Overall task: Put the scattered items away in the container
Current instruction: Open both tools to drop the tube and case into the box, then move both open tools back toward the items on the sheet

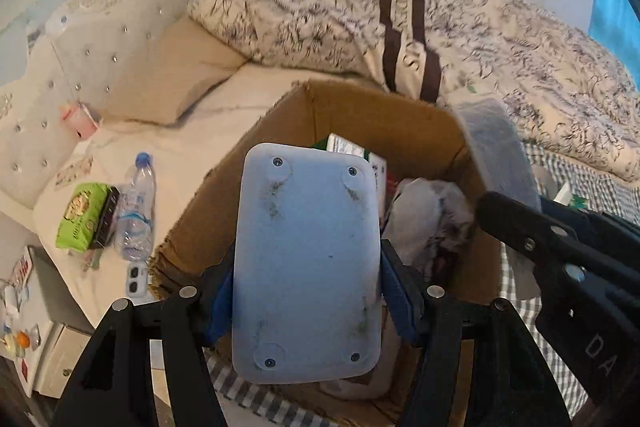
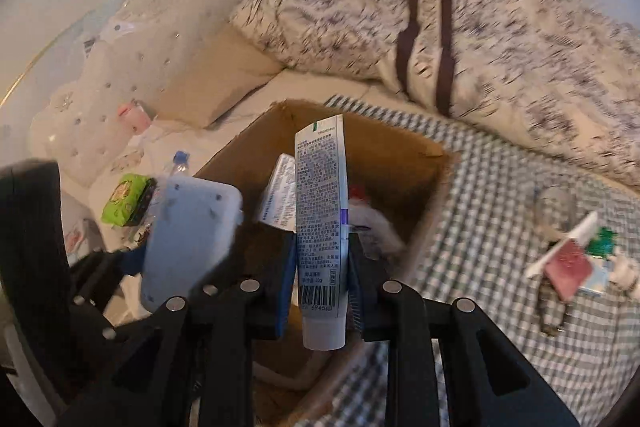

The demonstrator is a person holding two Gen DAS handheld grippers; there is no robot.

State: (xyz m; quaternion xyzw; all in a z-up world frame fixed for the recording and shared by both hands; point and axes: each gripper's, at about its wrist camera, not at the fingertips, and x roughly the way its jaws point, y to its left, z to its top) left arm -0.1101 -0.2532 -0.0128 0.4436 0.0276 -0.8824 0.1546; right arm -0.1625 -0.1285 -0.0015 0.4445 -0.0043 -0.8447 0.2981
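Left tongs [image 1: 306, 291] are clamped on a pale blue-white plastic case [image 1: 306, 267], held underside up over the open cardboard box [image 1: 360, 115]. Right tongs [image 2: 320, 267] are clamped on a white tube [image 2: 322, 227], held upright above the same box. Box rests on the bed [image 1: 224, 107] and already holds a crumpled bag [image 1: 424, 211] and a carton [image 1: 344, 143]. A water bottle [image 1: 136, 211] and green packet [image 1: 80, 215] are seen lying on the bed beside the box.

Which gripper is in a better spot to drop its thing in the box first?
Probably the left gripper: its white device sits over the open cardboard box, while the right's toothpaste tube looks nearer the rim.
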